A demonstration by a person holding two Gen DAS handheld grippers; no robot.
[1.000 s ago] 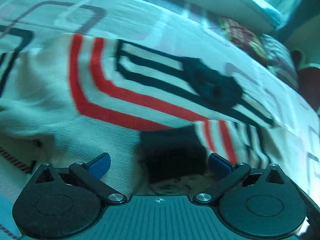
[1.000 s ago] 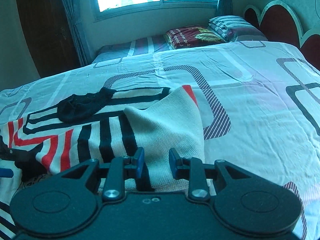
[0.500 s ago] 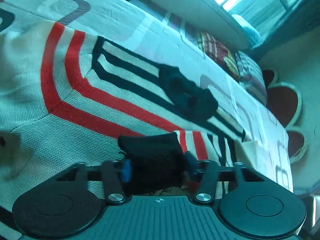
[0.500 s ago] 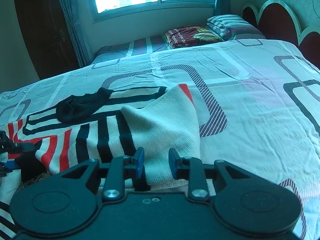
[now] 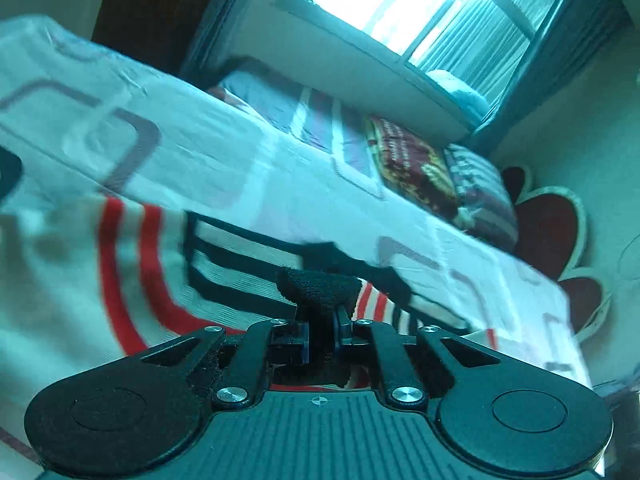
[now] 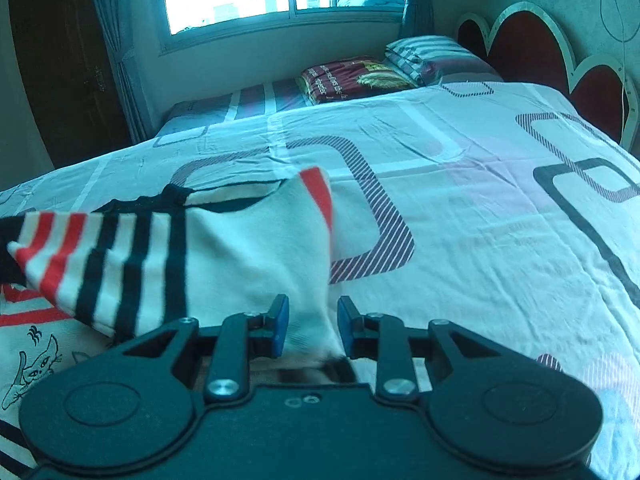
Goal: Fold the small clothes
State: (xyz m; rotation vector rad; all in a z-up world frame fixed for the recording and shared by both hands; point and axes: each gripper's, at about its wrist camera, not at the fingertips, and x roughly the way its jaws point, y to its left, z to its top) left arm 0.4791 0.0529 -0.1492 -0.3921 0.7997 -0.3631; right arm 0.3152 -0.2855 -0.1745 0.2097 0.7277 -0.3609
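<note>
A cream knit sweater with red and black stripes lies on the bed and also shows in the right wrist view. My left gripper is shut on the sweater's black cuff and holds it lifted. My right gripper has its jaws partly closed around a cream fold of the sweater and lifts it; the striped sleeve drapes to its left. Whether the right pads truly pinch the cloth is unclear.
The bed sheet is white with rounded square patterns. Folded blankets and a striped pillow lie at the far end by the window. A red scalloped headboard is at right. A cat-print cloth lies at lower left.
My left gripper closed on the black cuff and lifted it, tilting upward toward the window. My right gripper raised the cream fold, and the striped sleeve swung over the sweater.
</note>
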